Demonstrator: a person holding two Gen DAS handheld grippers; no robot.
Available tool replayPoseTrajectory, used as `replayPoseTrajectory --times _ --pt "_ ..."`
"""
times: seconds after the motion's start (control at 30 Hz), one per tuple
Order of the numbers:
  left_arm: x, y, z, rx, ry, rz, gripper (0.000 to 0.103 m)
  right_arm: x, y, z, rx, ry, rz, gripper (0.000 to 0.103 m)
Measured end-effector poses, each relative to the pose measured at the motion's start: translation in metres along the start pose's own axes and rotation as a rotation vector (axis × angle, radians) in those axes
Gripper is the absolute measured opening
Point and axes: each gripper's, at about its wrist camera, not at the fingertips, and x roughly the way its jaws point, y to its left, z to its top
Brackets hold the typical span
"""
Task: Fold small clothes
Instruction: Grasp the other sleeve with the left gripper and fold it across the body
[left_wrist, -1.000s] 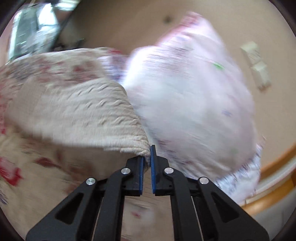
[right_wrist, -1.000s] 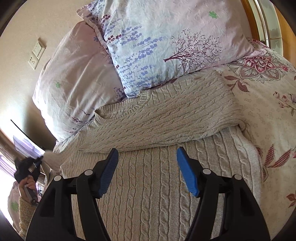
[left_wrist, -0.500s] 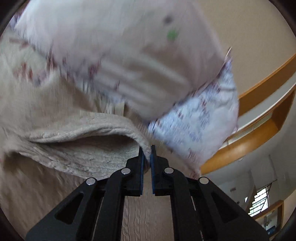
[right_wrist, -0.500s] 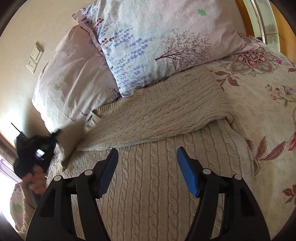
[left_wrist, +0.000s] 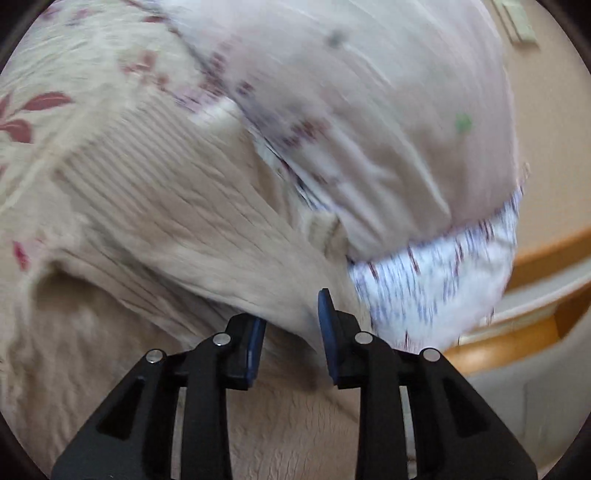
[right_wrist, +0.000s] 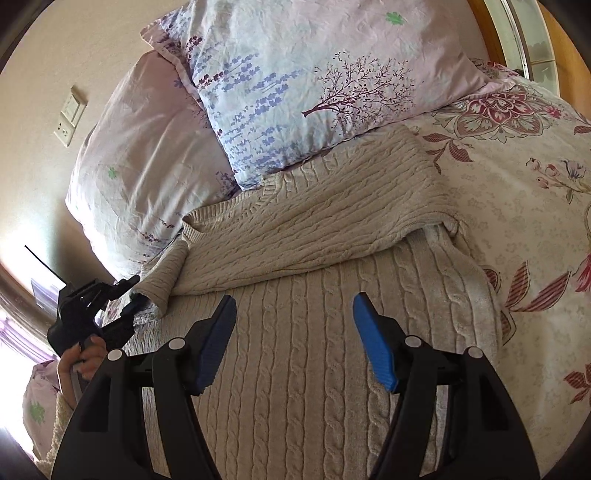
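Note:
A beige cable-knit sweater (right_wrist: 295, 369) lies flat on the bed, its right sleeve folded across the chest (right_wrist: 332, 225). The left sleeve cuff (right_wrist: 162, 280) lies on the sweater's left side. My left gripper (left_wrist: 290, 328) is open, its jaws apart around the sleeve end (left_wrist: 288, 314), which lies loose between them; it also shows in the right wrist view (right_wrist: 129, 295) at the far left beside the cuff. My right gripper (right_wrist: 291, 332) is open and empty above the sweater's body.
Two pale floral pillows (right_wrist: 314, 85) lean behind the sweater, against its collar. The floral bedsheet (right_wrist: 524, 206) spreads to the right. A wooden bed frame (left_wrist: 517, 332) and a wall switch (right_wrist: 70, 114) are at the edges.
My left gripper carried the sleeve over the sweater, then opened and let go of it. The sleeve now lies on the sweater's left side. My right gripper stayed open and hardly moved.

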Motion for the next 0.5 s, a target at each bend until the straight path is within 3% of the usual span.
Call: replayPoseTrajectory --times 0.1,0.13,0.17,0.23,0.4,0.5 --pt "-0.008 0.007 0.011 -0.066 -0.054 0.018 0.027 -0.002 -0.003 0.0 0.005 -0.006 0.0 0.067" --pt "-0.012 0.009 0.014 -0.078 -0.068 0.02 0.024 -0.003 -0.005 0.0 0.007 -0.009 0.0 0.067" --pt "-0.012 0.008 0.016 -0.083 -0.083 0.02 0.014 -0.005 -0.007 0.001 0.01 -0.012 -0.001 0.067" --pt "-0.014 0.001 0.019 -0.059 -0.102 0.02 0.01 -0.007 -0.01 0.002 0.015 -0.016 -0.002 0.067" --pt "-0.003 -0.064 0.003 0.165 -0.098 -0.056 0.008 -0.014 -0.019 0.004 0.027 -0.04 -0.008 0.067" --pt "0.021 -0.113 -0.029 0.349 -0.03 -0.11 0.008 -0.019 -0.024 0.005 0.038 -0.055 -0.011 0.067"
